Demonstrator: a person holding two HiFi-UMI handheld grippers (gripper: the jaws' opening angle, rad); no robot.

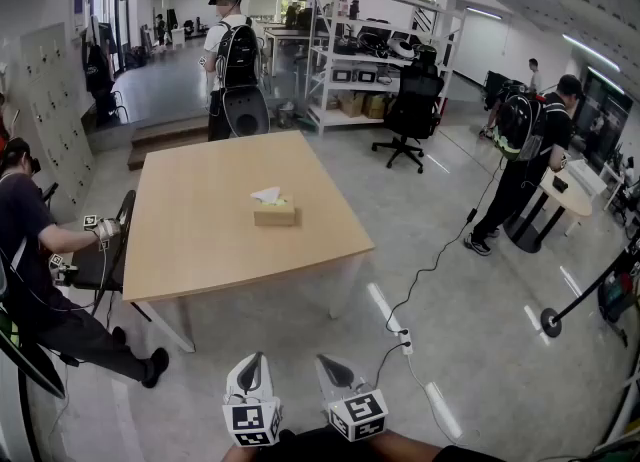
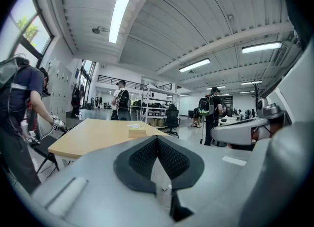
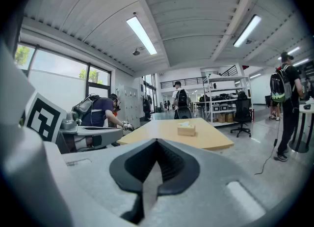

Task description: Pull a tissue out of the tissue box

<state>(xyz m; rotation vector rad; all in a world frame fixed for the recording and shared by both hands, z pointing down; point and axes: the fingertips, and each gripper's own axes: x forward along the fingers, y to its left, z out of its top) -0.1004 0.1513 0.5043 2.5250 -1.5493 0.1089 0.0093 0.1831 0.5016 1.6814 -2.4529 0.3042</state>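
Tissue (image 1: 267, 194) stands up as a small white peak from the slot on top of the tissue box (image 1: 274, 213), which sits alone near the middle of the counter (image 1: 190, 240). In the head view the box lies at 12 o'clock from both tongs and well apart from them, so nothing has been reached yet.

The left tongs (image 1: 255, 360) and the right tongs (image 1: 323, 359) hang side by side at 6 o'clock in that view, over the floor short of the counter's near edge, both aimed roughly at the box. Each gripper view shows its dark ribbed pads pressed together at the tip with nothing caught between them, so both tongs are closed and empty.

The tissue looks thin, soft and very light, and it would likely tear if pinched only at its tip or yanked sideways. The best hold is probably low on the raised peak, just above the slot, with a pull straight up. The box looks like light cardboard and may well lift or slide along with the sheet, so the other tongs could press down on the lid at its 3 or 9 o'clock end, clear of the slot
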